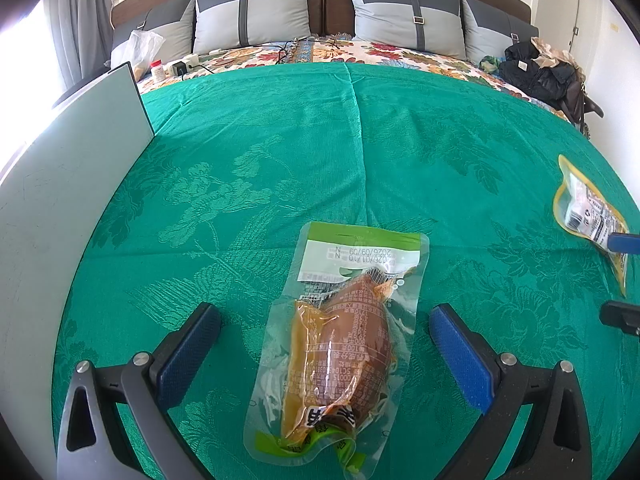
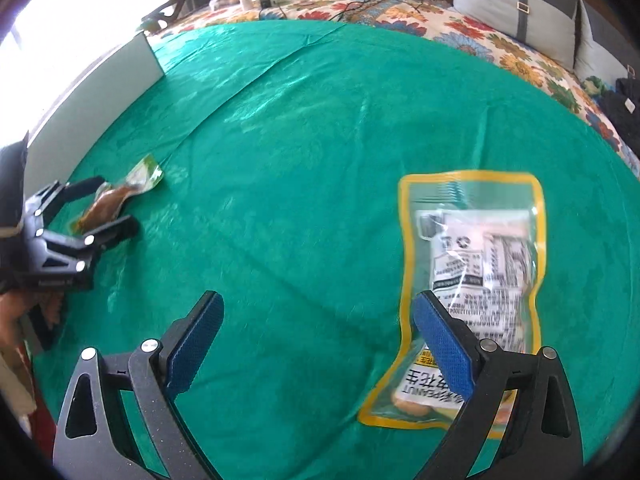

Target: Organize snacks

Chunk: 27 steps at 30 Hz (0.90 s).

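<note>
A green-topped clear snack pouch [image 1: 340,340] with a brown filling lies flat on the green cloth [image 1: 320,140]. My left gripper [image 1: 324,312] is open, one finger on each side of the pouch, not closed on it. A yellow-edged peanut pouch [image 2: 476,276] lies flat in the right wrist view. My right gripper [image 2: 316,304] is open and empty; its right finger overlaps the pouch's left edge. The peanut pouch also shows in the left wrist view [image 1: 588,216]. The green pouch [image 2: 116,196] and left gripper [image 2: 108,204] show at the far left of the right wrist view.
A white board [image 1: 68,184] stands upright along the cloth's left edge. Behind the cloth lie a floral bedspread [image 1: 360,54], grey pillows [image 1: 252,12], a plastic bag [image 1: 140,50], a pill bottle [image 1: 157,69], a power strip and dark clothes [image 1: 540,68].
</note>
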### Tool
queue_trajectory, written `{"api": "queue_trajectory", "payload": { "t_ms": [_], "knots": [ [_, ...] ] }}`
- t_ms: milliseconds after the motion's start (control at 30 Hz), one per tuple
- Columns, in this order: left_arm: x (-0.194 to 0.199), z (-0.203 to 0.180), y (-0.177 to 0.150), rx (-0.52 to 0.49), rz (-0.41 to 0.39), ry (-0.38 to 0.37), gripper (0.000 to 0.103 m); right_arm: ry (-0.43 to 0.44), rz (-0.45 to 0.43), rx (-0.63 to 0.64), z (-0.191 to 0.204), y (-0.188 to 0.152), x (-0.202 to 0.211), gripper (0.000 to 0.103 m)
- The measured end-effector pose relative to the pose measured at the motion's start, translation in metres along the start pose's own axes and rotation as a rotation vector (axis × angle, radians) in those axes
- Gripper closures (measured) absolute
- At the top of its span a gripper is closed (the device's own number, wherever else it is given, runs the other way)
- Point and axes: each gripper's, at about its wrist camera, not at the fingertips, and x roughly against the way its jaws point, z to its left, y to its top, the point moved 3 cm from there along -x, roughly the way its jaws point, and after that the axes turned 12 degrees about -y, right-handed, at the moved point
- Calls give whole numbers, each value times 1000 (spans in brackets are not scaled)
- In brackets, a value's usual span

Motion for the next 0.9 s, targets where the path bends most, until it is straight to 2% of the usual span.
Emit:
{"api": "queue_trajectory", "payload": {
  "t_ms": [67, 133, 267, 367, 433, 533, 900],
  "knots": [
    [0, 0, 0, 0, 0, 0, 0, -59, -125, 6, 8, -21, 32, 7],
    [0, 0, 0, 0, 0, 0, 0, -67, -207, -48, 15, -36, 58, 6],
    [0, 0, 0, 0, 0, 0, 0, -33, -287, -213, 22, -54, 81, 5],
    [0, 0, 0, 0, 0, 0, 0, 22, -293, -306, 25, -59, 78, 5],
    [0, 0, 0, 0, 0, 0, 0, 39, -274, -310, 29, -59, 75, 5],
    [0, 0, 0, 0, 0, 0, 0, 13, -278, -310, 26, -61, 76, 5],
    [0, 0, 0, 0, 0, 0, 0, 11, -238, -419, 0, -74, 67, 5]
  ]
}}
